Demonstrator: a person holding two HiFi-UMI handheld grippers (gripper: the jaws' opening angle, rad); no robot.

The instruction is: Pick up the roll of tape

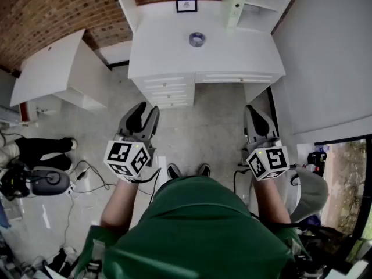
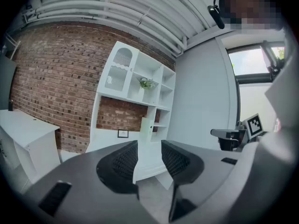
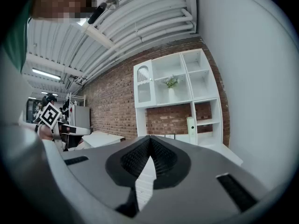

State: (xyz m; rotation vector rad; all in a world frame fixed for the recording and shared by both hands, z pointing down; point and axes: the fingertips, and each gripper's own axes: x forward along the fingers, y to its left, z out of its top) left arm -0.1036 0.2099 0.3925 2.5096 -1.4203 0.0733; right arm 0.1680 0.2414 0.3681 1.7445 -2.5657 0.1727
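A roll of tape (image 1: 197, 39) with a bluish-grey look lies on the white desk (image 1: 174, 51) at the far middle of the head view. Both grippers hang well short of the desk, over the floor. My left gripper (image 1: 144, 113) points at the desk with its jaws apart and nothing between them; its own view shows the gap (image 2: 149, 158) and the desk beyond. My right gripper (image 1: 253, 113) is shut, its tips meeting (image 3: 148, 138), and it holds nothing. The tape does not show in either gripper view.
The desk has a drawer unit (image 1: 168, 89) in front and a white shelf unit (image 2: 140, 92) above it against a brick wall. A small framed picture (image 1: 186, 5) stands behind the tape. A second white table (image 1: 52, 65) stands left. Cables (image 1: 87, 176) lie on the floor.
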